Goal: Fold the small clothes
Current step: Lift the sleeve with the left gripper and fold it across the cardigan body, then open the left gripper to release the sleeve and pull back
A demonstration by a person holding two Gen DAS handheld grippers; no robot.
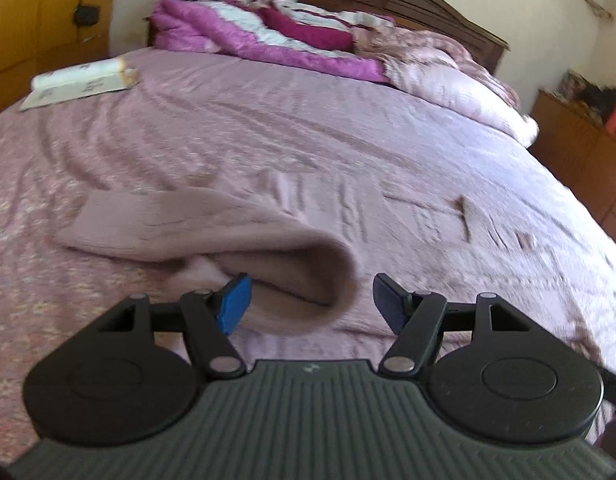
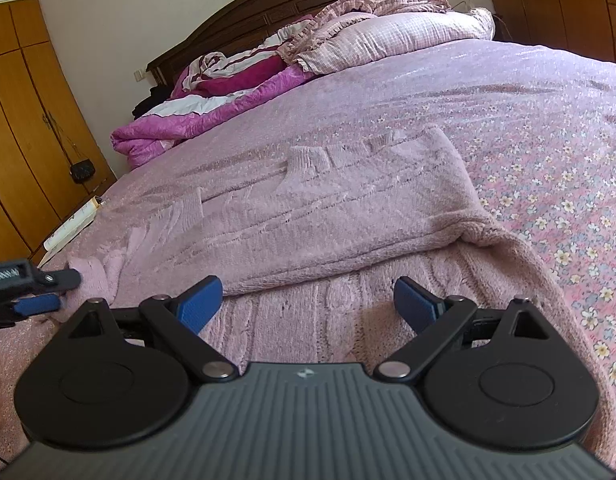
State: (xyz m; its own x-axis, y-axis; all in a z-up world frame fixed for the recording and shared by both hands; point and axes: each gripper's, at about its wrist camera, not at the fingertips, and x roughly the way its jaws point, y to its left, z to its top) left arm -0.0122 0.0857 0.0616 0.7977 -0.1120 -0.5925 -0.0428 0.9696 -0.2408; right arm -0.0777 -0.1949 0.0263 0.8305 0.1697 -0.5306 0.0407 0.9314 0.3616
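Note:
A small pink knitted sweater (image 2: 327, 216) lies on the bed, its upper layer folded over the lower one. In the left wrist view a folded roll of the sweater (image 1: 228, 232) lies in front of my left gripper (image 1: 311, 300), which is open, the fold's edge sitting between its blue pads (image 1: 234, 302). My right gripper (image 2: 308, 304) is open just above the sweater's lower layer, holding nothing. The left gripper also shows at the left edge of the right wrist view (image 2: 40, 292), by the sweater's left end.
The bed has a pink floral cover (image 2: 547, 160). A heap of magenta quilt (image 1: 268, 36) and a pink pillow (image 2: 407, 36) lie by the dark headboard (image 2: 268, 12). An open book (image 1: 80, 84) lies at the bed's left edge. Wooden wardrobes (image 2: 20, 120) stand left, a cabinet (image 1: 579, 148) right.

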